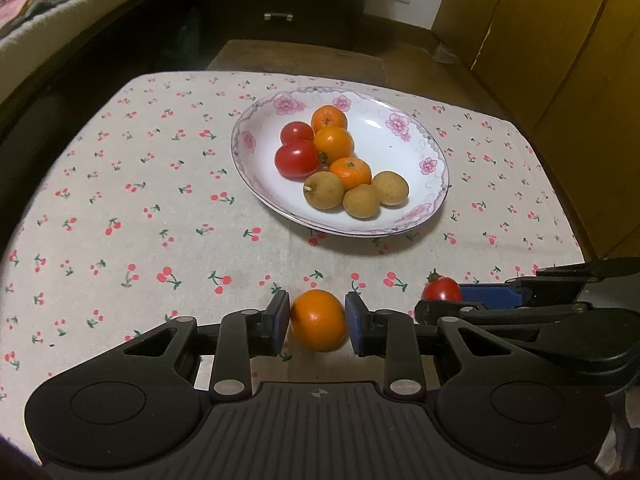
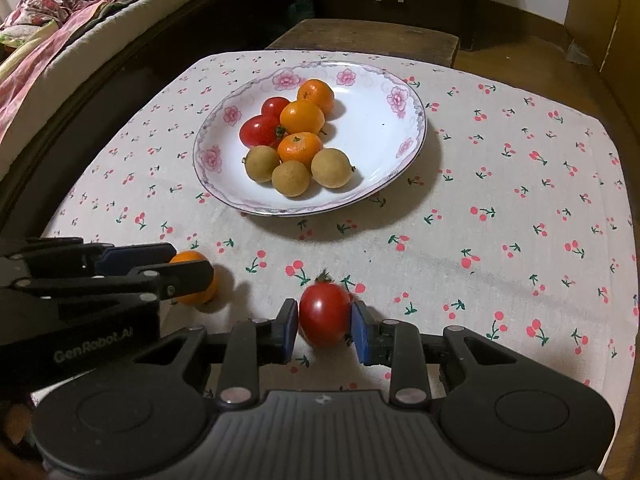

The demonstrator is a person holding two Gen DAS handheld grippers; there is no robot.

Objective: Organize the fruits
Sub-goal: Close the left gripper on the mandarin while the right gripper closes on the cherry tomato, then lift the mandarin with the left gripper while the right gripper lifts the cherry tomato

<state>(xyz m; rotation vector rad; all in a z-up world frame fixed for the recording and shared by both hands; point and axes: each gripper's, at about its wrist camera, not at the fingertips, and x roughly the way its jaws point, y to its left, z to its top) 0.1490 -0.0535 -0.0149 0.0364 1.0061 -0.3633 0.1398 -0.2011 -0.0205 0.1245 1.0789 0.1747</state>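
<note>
My left claw [image 1: 317,326] has its blue pads on either side of a small orange [image 1: 318,319] that sits on the bench; the left pad touches the skin, the right pad looks just at it, so the claw is pinching the orange. My right claw [image 2: 325,326] is likewise closed around a cherry tomato [image 2: 325,315], stem upward, both pads against its sides, the fruit resting on the cherry-print cloth [image 2: 500,184].

Just to the right of my left claw lies the right claw, side by side with it.

Ahead of both claws, well apart from them, stands the flowered plate [image 1: 400,220]. In it lie three oranges [image 1: 333,143], two tomatoes [image 1: 297,159] to their left, and three brownish longans [image 1: 362,201] nearest me, all bunched and touching. Beyond the bench's far edge is a dark drawer cabinet [image 1: 276,0], and off to the left a bed [image 2: 60,32].
</note>
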